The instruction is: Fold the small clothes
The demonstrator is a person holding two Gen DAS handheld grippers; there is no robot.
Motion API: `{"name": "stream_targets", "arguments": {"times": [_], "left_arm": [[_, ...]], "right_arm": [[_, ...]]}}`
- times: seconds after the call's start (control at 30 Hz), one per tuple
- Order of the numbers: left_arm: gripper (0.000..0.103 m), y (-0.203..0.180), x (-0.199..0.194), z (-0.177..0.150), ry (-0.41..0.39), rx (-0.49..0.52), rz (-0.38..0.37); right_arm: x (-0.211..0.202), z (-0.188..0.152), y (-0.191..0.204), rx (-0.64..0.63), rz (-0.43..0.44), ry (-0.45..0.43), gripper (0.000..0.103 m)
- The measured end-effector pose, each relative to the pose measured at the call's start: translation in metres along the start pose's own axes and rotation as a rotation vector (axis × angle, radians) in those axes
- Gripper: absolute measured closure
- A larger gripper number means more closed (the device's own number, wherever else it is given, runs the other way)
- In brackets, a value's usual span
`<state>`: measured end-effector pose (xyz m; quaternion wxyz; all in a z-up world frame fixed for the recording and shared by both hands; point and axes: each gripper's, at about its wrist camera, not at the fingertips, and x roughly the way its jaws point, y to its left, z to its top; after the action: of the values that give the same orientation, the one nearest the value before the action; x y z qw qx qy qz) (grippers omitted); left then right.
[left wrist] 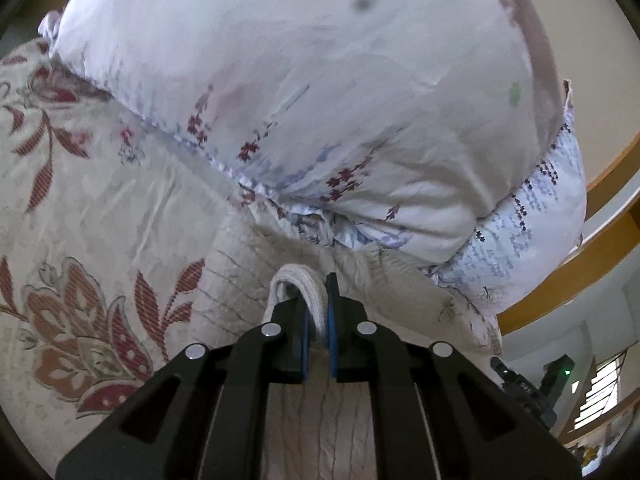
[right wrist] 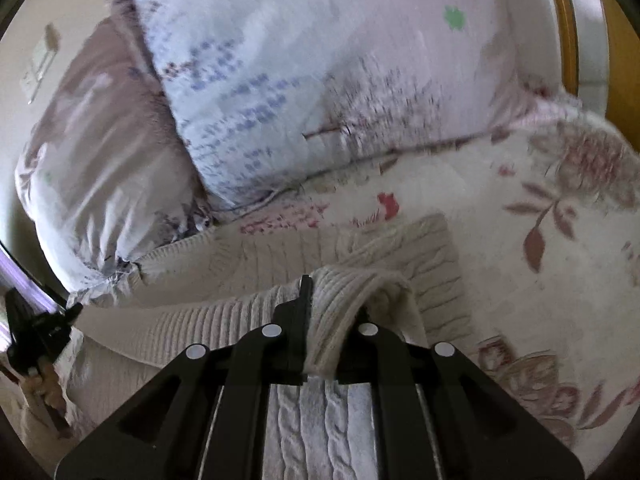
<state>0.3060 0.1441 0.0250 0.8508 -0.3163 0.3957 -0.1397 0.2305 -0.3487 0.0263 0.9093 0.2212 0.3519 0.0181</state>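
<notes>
A cream cable-knit sweater [right wrist: 256, 264] lies on a flowered bedspread [right wrist: 520, 272]. My right gripper [right wrist: 332, 316] is shut on the sweater's ribbed hem, which bunches between the jaws and drapes over the right finger. My left gripper [left wrist: 318, 304] is shut on a folded white ribbed edge of the same sweater [left wrist: 248, 276], which loops up between the blue pads. The knit also shows below each gripper. The left gripper [right wrist: 36, 332] appears at the left edge of the right wrist view.
A large white pillow [left wrist: 320, 80] with small red and blue flowers lies just beyond the sweater, and a second blue-patterned pillow [right wrist: 304, 92] beside it. A wooden bed frame [left wrist: 568, 280] runs along the right. The bedspread [left wrist: 100, 208] spreads to the left.
</notes>
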Motion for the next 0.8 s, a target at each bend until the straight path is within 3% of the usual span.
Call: {"name": "stream_targets", "arguments": {"times": [0.07,0.13,0.23,0.27,0.3,0.37,0.57,0.63,0.8], "left_arm": [[0.095,0.000,0.006,0.001,0.014,-0.002,-0.002],[0.094,0.000,0.010,0.002,0.020,-0.010,-0.004],[0.073,-0.002,0.011,0.004,0.022,-0.023,-0.029],[0.060,-0.004,0.009,0.005,0.011,-0.025,-0.037],[0.050,-0.006,0.005,0.007,-0.008,-0.022,-0.046],[0.044,-0.010,-0.007,0.008,-0.040,0.003,-0.047],[0.045,-0.009,-0.039,-0.001,-0.068,0.068,-0.026],[0.045,-0.004,-0.047,-0.009,-0.060,0.072,-0.016],[0.052,0.000,-0.058,-0.026,-0.037,0.099,0.022]], "right_arm": [[0.008,0.003,-0.004,0.041,0.011,0.023,0.092],[0.012,0.009,-0.006,0.078,0.032,0.033,0.076],[0.009,0.018,-0.005,0.109,0.064,0.003,0.050],[0.005,0.021,-0.004,0.110,0.065,-0.020,0.049],[0.001,0.022,-0.003,0.108,0.068,-0.038,0.048],[-0.009,0.024,-0.003,0.102,0.075,-0.064,0.048],[-0.040,0.010,-0.021,0.089,0.043,-0.095,0.049],[-0.046,0.003,-0.029,0.083,0.031,-0.089,0.057],[-0.050,-0.017,-0.040,0.042,0.008,-0.025,0.064]]}}
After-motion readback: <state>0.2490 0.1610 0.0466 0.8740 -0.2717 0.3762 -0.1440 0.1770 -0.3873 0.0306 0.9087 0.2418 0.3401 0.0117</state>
